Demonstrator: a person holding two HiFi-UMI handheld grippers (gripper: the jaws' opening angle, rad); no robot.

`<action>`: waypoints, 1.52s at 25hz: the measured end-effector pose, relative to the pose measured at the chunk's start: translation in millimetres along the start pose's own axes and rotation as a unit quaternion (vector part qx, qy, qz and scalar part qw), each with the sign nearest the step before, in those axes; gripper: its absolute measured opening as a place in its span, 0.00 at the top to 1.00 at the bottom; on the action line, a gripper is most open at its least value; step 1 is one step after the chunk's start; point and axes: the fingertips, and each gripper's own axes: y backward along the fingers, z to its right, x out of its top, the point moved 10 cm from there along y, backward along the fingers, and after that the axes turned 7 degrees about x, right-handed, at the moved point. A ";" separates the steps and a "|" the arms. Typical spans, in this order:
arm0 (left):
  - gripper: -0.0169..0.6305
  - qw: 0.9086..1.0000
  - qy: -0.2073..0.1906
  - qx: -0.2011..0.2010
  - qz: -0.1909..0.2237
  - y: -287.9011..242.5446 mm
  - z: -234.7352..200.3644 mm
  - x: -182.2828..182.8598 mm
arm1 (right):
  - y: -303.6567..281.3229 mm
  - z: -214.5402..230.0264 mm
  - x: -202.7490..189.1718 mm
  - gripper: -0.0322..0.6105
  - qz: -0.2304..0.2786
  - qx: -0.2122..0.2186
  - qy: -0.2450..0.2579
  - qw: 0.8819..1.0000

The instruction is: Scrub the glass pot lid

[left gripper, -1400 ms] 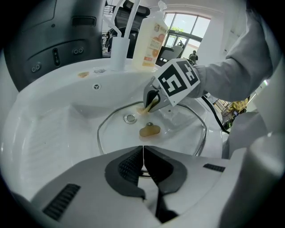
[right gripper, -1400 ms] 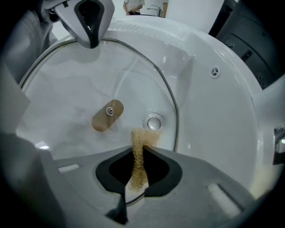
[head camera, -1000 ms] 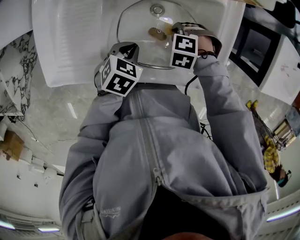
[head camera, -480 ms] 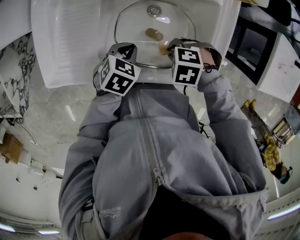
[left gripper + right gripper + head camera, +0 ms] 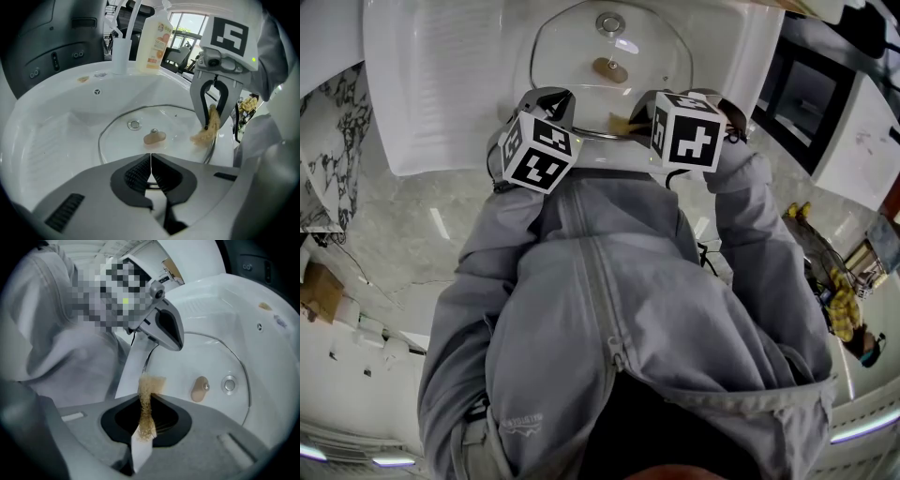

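The glass pot lid [image 5: 572, 66] lies flat in the white sink [image 5: 441, 84] — stiff, breakable, probably slick. The left gripper [image 5: 151, 158] is clenched at its near rim (a true pinch I cannot confirm); the right gripper [image 5: 149, 404] clamps a tan scrub pad [image 5: 151, 384]. Best holds — the 1 knob [image 5: 154, 137] or the rim.

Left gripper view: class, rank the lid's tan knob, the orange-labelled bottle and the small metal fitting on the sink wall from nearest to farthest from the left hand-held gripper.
1. Tan knob, middle of the glass pot lid, just ahead.
2. Small metal fitting, on the sink wall, up left.
3. Orange-labelled bottle, on the back ledge.
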 end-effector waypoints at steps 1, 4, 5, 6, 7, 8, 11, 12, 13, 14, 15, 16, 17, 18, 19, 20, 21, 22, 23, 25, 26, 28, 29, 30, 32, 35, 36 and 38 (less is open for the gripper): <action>0.96 1.000 0.000 -0.001 0.000 -0.1 0.2 -0.2 | 4.7 2.1 -0.9 0.89 0.010 0.001 -0.005 1.000; 0.96 1.000 0.002 -0.006 -0.001 -1.2 0.0 1.2 | 28.4 18.1 -11.6 0.89 0.033 -0.041 -0.033 0.998; 0.96 1.000 0.002 -0.007 -0.002 -2.1 0.1 2.1 | 38.0 25.9 -17.3 0.89 0.040 -0.062 -0.044 0.996; 0.96 1.000 0.003 -0.007 -0.003 -3.1 0.4 2.7 | 47.4 34.0 -23.5 0.89 0.045 -0.084 -0.053 0.994; 0.96 1.000 0.003 -0.008 -0.005 -3.9 0.9 3.1 | 56.1 41.8 -29.7 0.89 0.046 -0.107 -0.061 0.991; 0.96 1.000 0.004 -0.008 -0.006 -4.3 1.3 3.1 | 63.9 49.1 -35.5 0.89 0.042 -0.132 -0.065 0.988; 0.96 1.000 0.005 -0.011 -0.007 -2.9 0.3 2.5 | 80.5 68.1 -46.7 0.89 0.003 -0.207 -0.055 0.977; 0.96 1.000 0.005 -0.012 -0.007 -2.4 -0.4 2.3 | 83.9 73.7 -48.6 0.89 -0.012 -0.231 -0.047 0.972; 0.96 1.000 0.006 -0.012 -0.007 -2.0 -1.0 2.2 | 85.9 79.1 -49.8 0.89 -0.027 -0.252 -0.037 0.967; 0.96 1.000 0.006 -0.013 -0.008 -1.9 -1.4 2.1 | 86.4 84.4 -50.4 0.89 -0.040 -0.268 -0.025 0.962; 0.96 1.000 0.007 -0.012 -0.008 -1.9 -1.7 2.0 | 85.3 89.6 -50.4 0.89 -0.052 -0.281 -0.012 0.958; 0.96 1.000 0.008 -0.012 -0.009 -1.9 -1.9 1.9 | 82.6 94.6 -50.1 0.89 -0.063 -0.290 0.002 0.955; 0.96 1.000 0.008 -0.012 -0.010 -2.0 -2.0 1.8 | 78.6 99.6 -49.7 0.89 -0.074 -0.298 0.017 0.952; 0.96 1.000 0.009 -0.012 -0.010 -2.2 -2.1 1.8 | 73.5 104.9 -49.2 0.89 -0.085 -0.305 0.032 0.948; 0.96 1.000 0.010 -0.011 -0.011 -2.5 -2.1 1.9 | 67.3 110.4 -49.1 0.89 -0.096 -0.311 0.048 0.944; 0.96 1.000 0.011 -0.011 -0.012 -2.9 -2.1 2.1 | 60.7 116.2 -49.3 0.89 -0.108 -0.317 0.064 0.940; 0.96 1.000 0.011 -0.010 -0.013 -3.4 -1.9 2.5 | 54.1 122.0 -50.0 0.89 -0.122 -0.323 0.076 0.936; 0.96 1.000 0.012 -0.010 -0.013 -3.9 -1.8 2.8 | 48.0 127.4 -50.9 0.89 -0.136 -0.327 0.086 0.931; 0.96 1.000 0.012 -0.010 -0.013 -4.3 -1.9 3.2 | 42.7 132.4 -51.9 0.89 -0.151 -0.332 0.093 0.927; 0.96 1.000 0.012 -0.008 -0.013 -4.2 -2.8 3.6 | 35.0 140.2 -52.8 0.89 -0.177 -0.339 0.104 0.918; 0.96 1.000 0.012 -0.007 -0.013 -3.9 -3.4 3.4 | 32.2 143.2 -53.0 0.89 -0.188 -0.340 0.108 0.915; 0.96 1.000 0.011 -0.006 -0.013 -2.9 -4.5 2.7 | 26.8 147.3 -53.5 0.89 -0.204 -0.336 0.113 0.913; 0.96 1.000 0.011 -0.005 -0.013 -2.4 -4.4 2.5 | 24.0 148.3 -53.8 0.89 -0.211 -0.333 0.116 0.912; 0.96 1.000 0.012 -0.005 -0.013 -2.0 -4.0 2.5 | 21.2 148.9 -54.3 0.89 -0.218 -0.329 0.118 0.911; 0.96 1.000 0.014 -0.004 -0.011 -1.5 -3.3 2.9 | 16.1 149.9 -55.5 0.89 -0.230 -0.325 0.117 0.910; 0.96 1.000 0.015 -0.004 -0.010 -2.0 -3.8 2.9 | 13.2 149.4 -54.8 0.89 -0.243 -0.321 0.105 0.909; 0.96 1.000 0.015 -0.004 -0.010 -2.3 -3.8 2.9 | 13.2 148.4 -54.5 0.89 -0.248 -0.318 0.098 0.910; 0.96 1.000 0.014 -0.002 -0.009 -2.6 -3.7 2.5 | 12.9 145.5 -54.7 0.89 -0.254 -0.309 0.085 0.912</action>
